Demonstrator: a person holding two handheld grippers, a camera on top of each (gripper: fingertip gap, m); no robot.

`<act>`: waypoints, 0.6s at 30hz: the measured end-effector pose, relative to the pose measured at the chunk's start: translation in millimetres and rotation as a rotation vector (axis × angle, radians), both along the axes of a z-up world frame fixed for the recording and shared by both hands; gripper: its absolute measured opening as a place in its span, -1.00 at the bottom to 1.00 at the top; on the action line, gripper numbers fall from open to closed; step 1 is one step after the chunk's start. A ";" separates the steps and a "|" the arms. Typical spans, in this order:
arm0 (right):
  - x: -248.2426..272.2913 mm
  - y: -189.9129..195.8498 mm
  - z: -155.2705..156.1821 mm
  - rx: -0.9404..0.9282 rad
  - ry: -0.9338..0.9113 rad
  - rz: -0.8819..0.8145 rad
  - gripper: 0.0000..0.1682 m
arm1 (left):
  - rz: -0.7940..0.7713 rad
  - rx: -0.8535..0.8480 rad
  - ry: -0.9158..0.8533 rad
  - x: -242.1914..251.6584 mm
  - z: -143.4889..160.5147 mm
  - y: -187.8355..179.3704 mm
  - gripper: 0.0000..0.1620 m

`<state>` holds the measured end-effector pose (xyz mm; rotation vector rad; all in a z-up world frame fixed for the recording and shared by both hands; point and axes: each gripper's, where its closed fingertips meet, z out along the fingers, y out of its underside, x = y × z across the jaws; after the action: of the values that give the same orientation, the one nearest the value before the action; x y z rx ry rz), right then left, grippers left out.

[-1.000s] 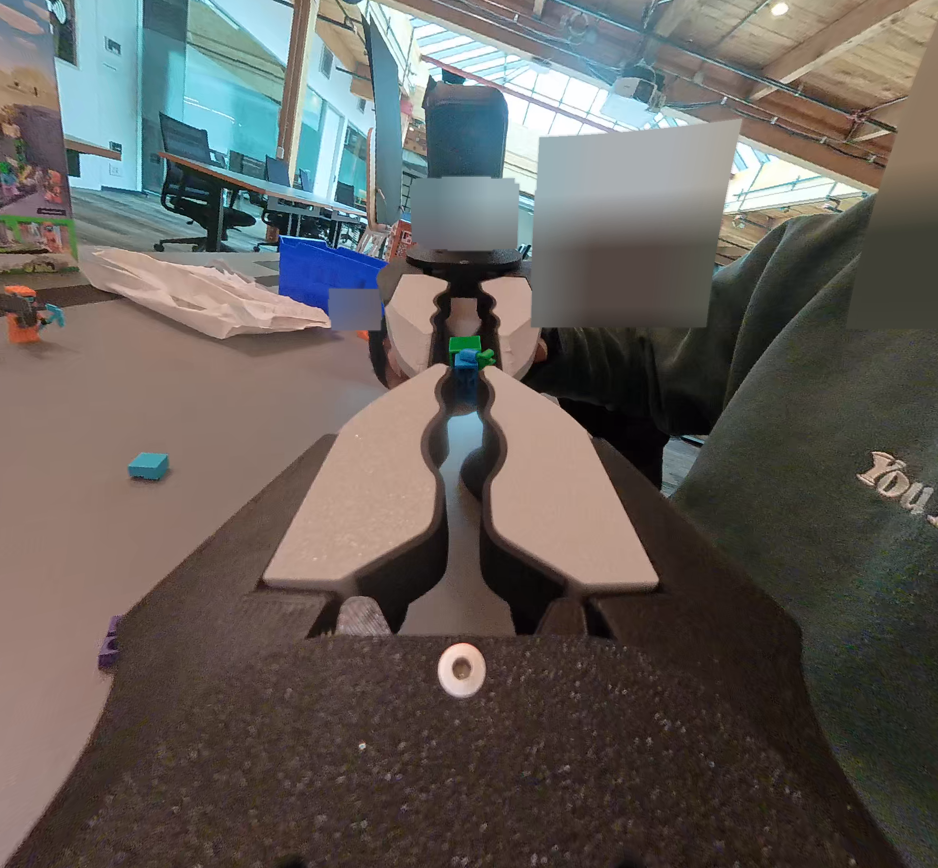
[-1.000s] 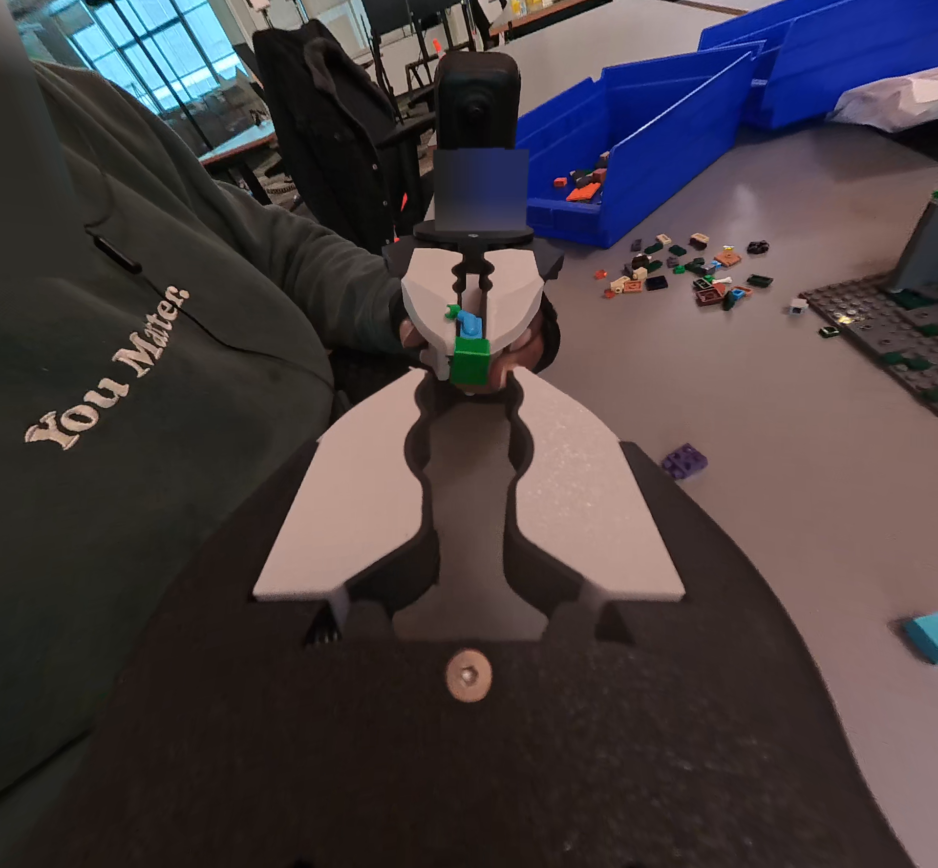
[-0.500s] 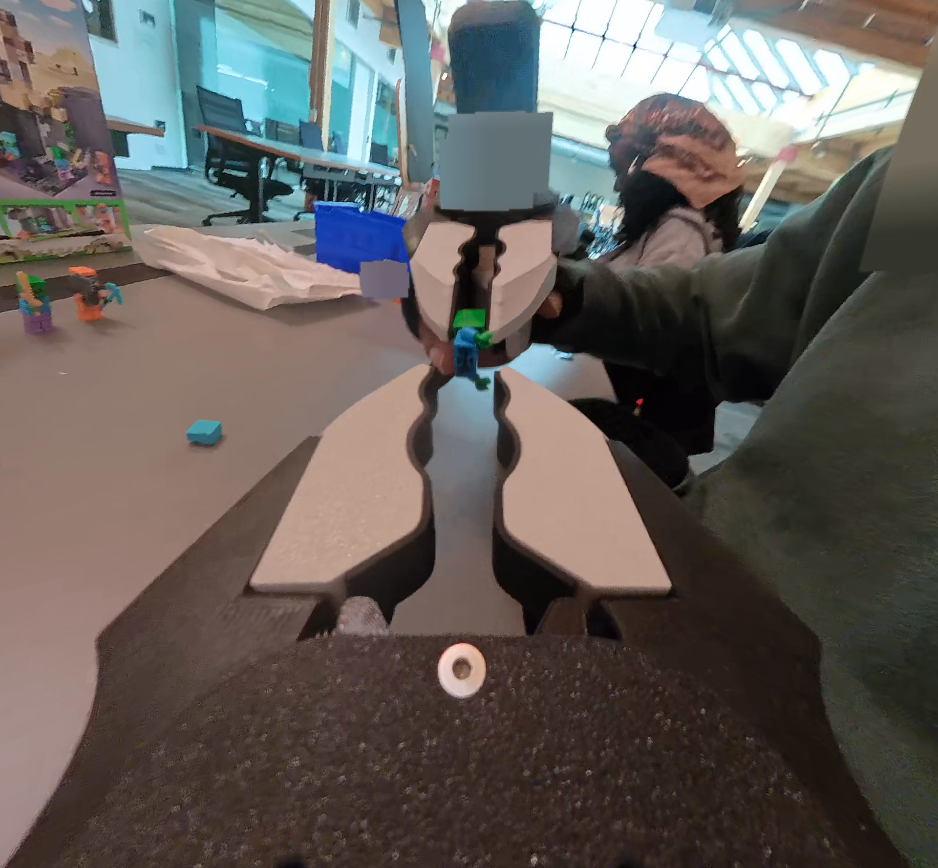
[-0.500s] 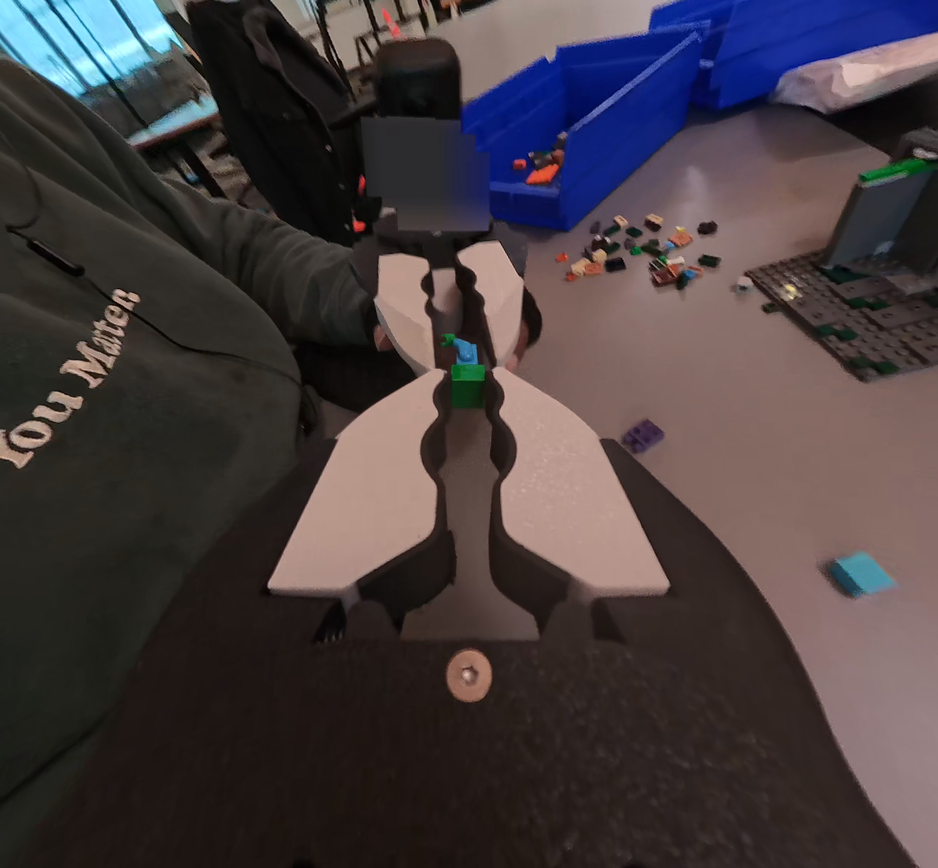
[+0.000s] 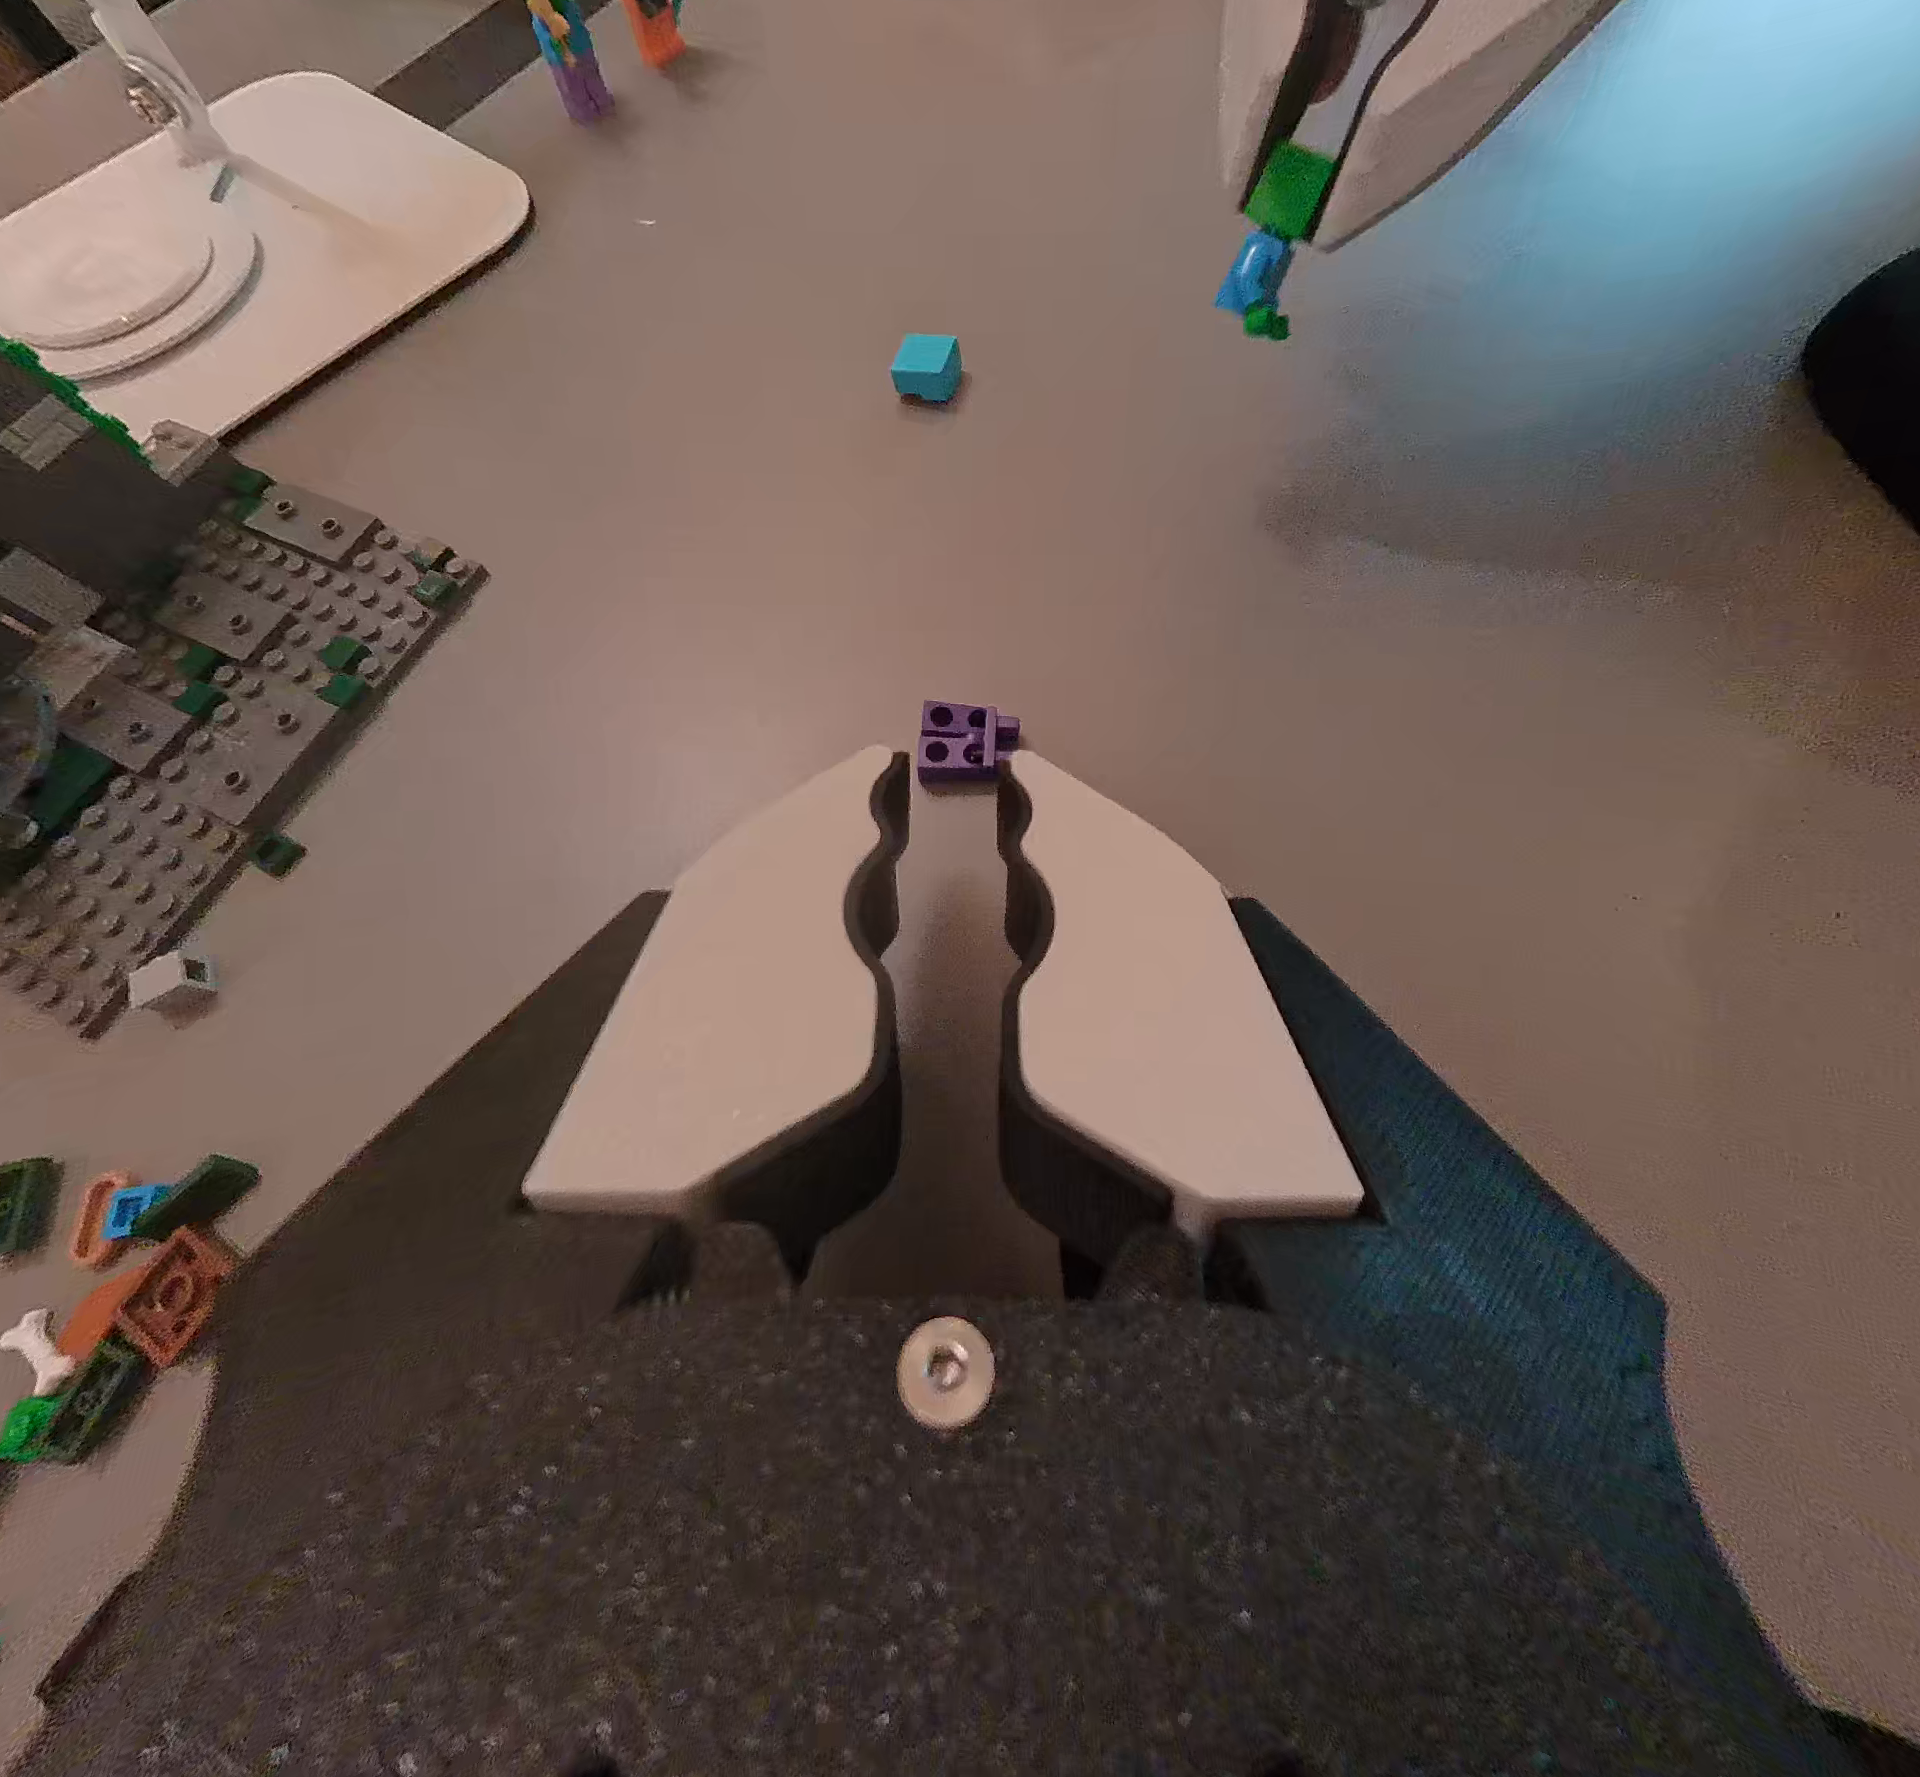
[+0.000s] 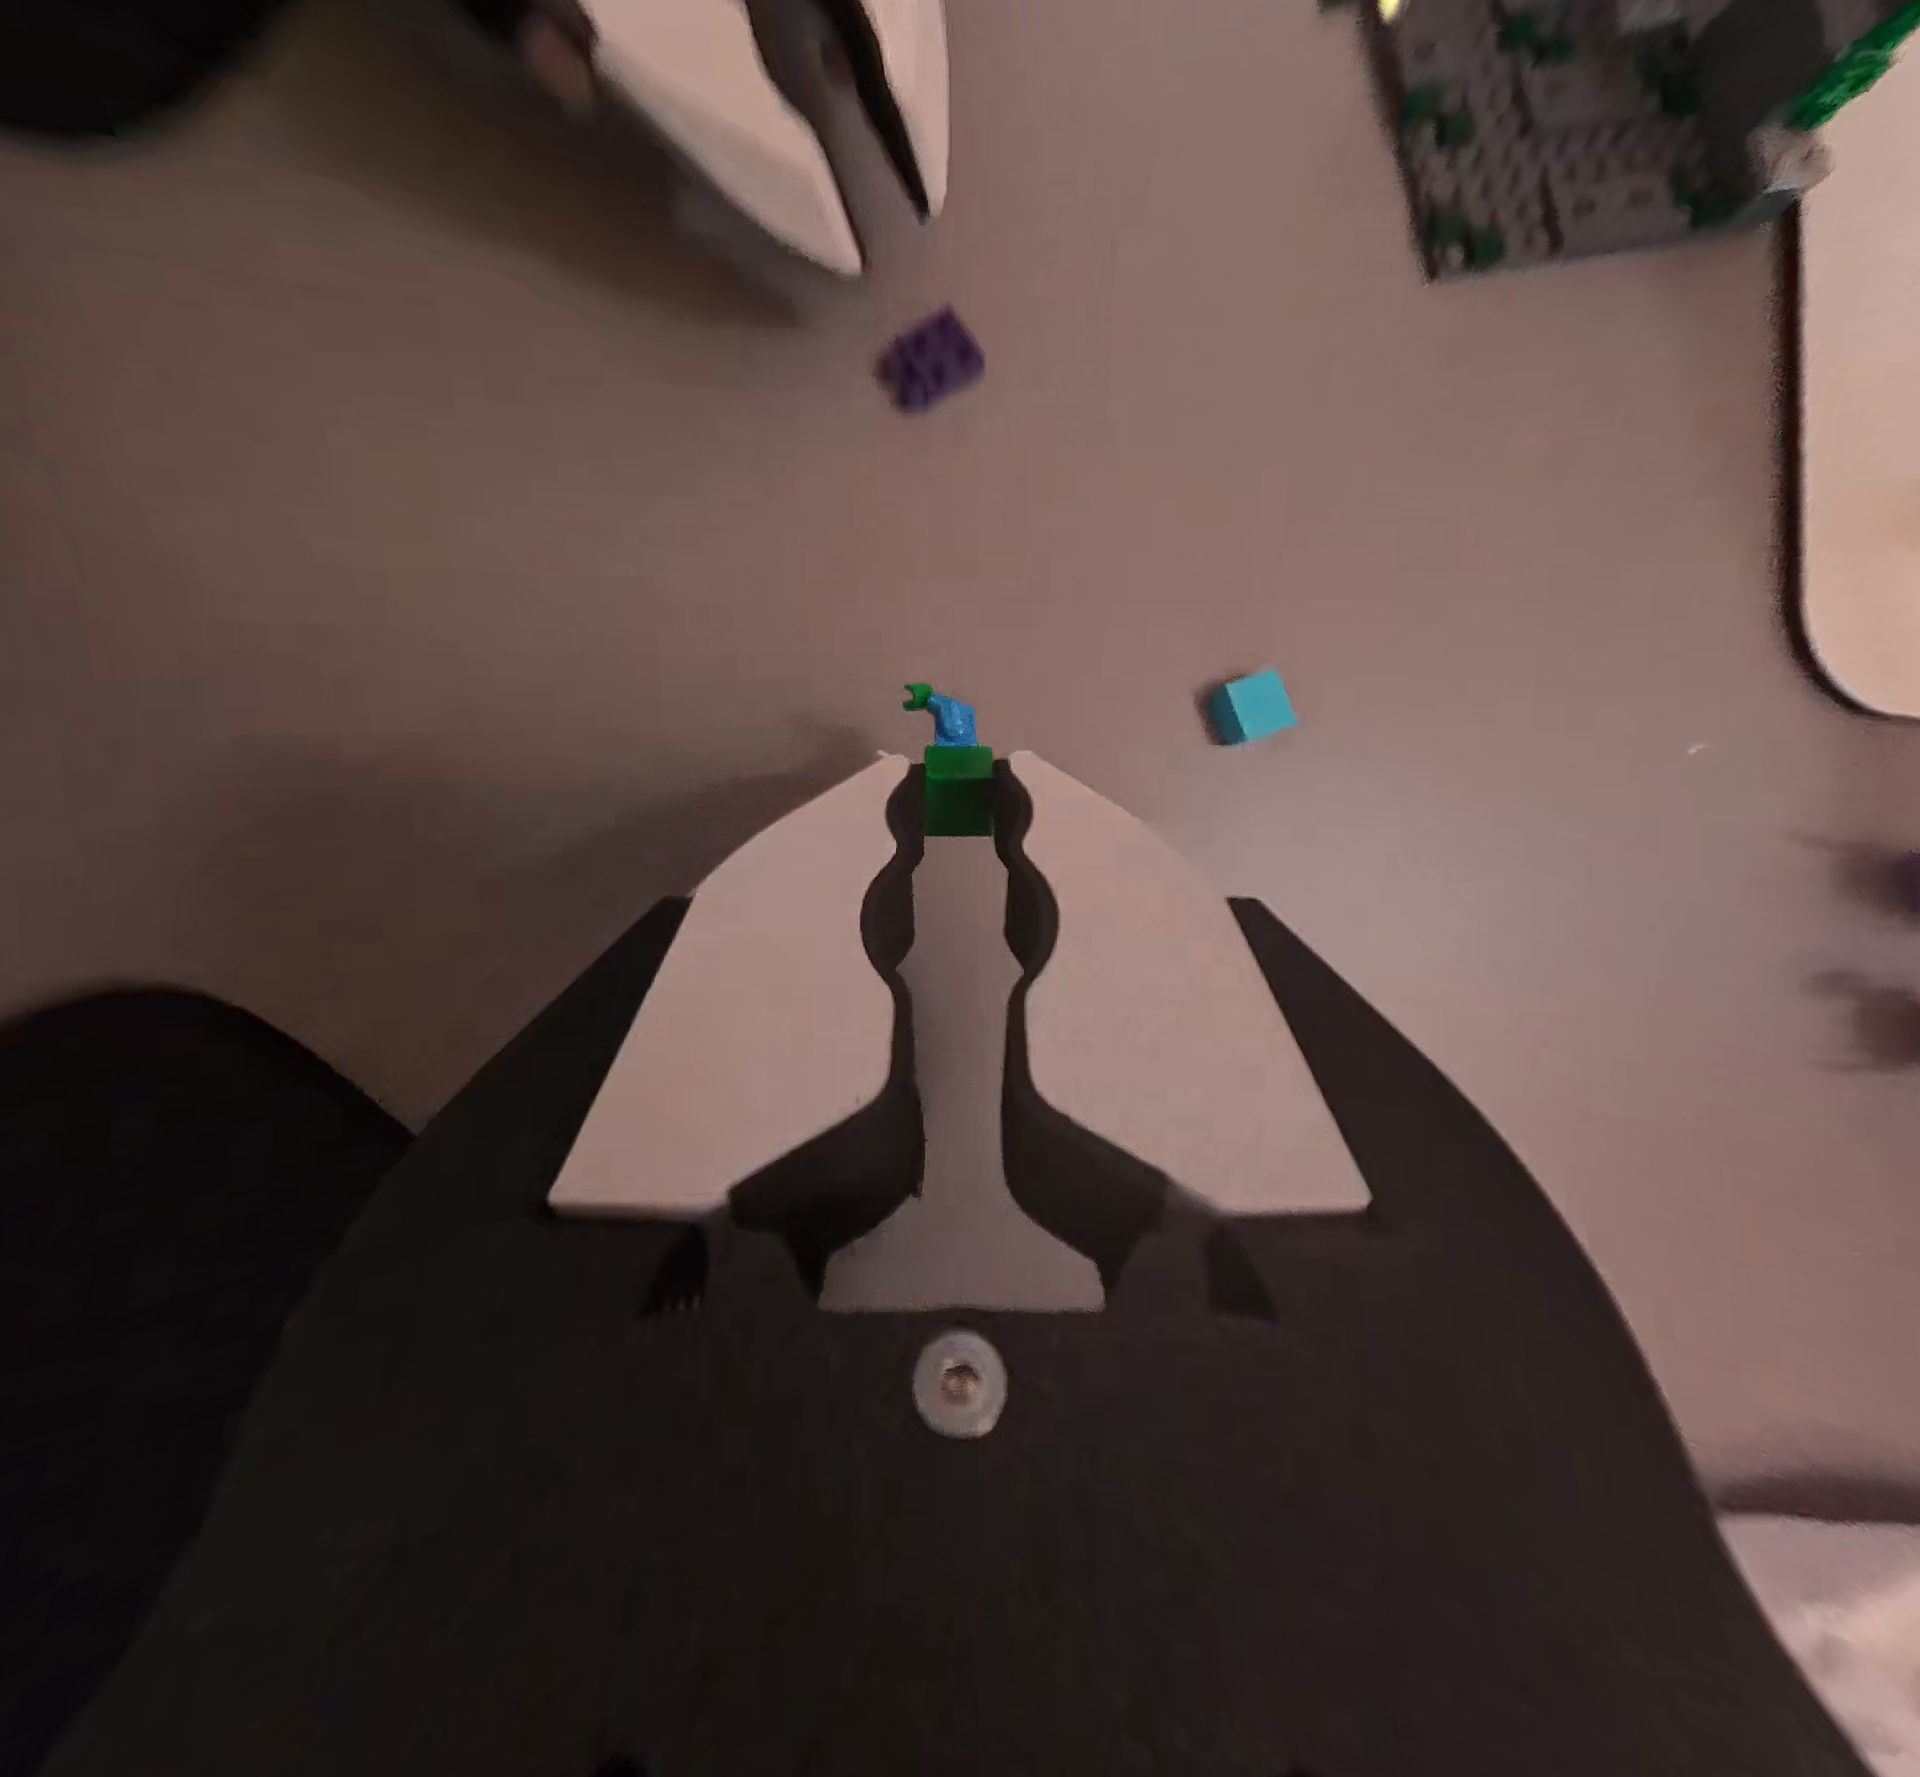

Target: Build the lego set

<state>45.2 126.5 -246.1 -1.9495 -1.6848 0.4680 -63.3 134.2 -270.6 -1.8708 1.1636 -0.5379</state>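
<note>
Left gripper (image 5: 951,766) hovers parted just before the purple piece (image 5: 961,740) on the table, while the right gripper (image 6: 956,761) pinches the half-built green-and-blue figure (image 6: 954,771), so the grey baseplate build (image 5: 208,678) and two finished figures (image 5: 603,13) leave this one to complete.

Left tool (image 5: 954,763) pointed steeply down at the worktop (image 5: 1455,688), pale fingers (image 5: 758,979) parted with a narrow gap running from base to tips, nothing gripped; tips close to the surface, reaching toward 12 o'clock in its own view. Seen from the right wrist view, hanging in from 11 o'clock, blurred, fingers apart. Right tool (image 6: 956,771) also angled downward, fingers clamped on a small green-and-blue lego figure (image 6: 954,771) pinched at the very tips, blue part sticking out beyond them. In the left wrist view, entering from 1 o'clock, raised clear of the worktop.
</note>
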 end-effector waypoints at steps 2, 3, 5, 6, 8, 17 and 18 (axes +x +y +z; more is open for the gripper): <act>6.4 5.7 -12.9 0.033 -0.157 0.077 -0.86 | 0.001 0.002 0.003 2.4 -0.7 0.2 -0.83; 8.9 8.9 -17.7 0.040 -0.228 0.109 -0.86 | 0.001 0.009 0.009 3.1 -0.7 0.3 -0.83; 7.9 14.4 -23.0 0.028 -0.319 0.155 -0.86 | 0.006 0.028 0.019 3.2 -0.2 0.5 -0.84; 6.5 15.9 -25.5 0.007 -0.352 0.169 -0.86 | 0.009 0.034 0.022 2.8 0.0 0.4 -0.84; 5.6 19.2 -31.0 -0.029 -0.415 0.193 -0.86 | 0.017 0.038 0.018 1.5 1.0 -0.6 -0.85; -2.7 26.1 -36.0 -0.132 -0.438 0.209 -0.84 | 0.029 0.044 -0.008 -4.3 4.5 -2.9 -0.87; -2.0 26.1 -36.1 -0.134 -0.440 0.208 -0.83 | 0.027 0.043 -0.009 -3.9 4.6 -3.2 -0.87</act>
<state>43.2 152.6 -282.2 -2.0932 -2.1954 0.2391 -67.3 131.0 -266.0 -1.8428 1.1339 -0.5022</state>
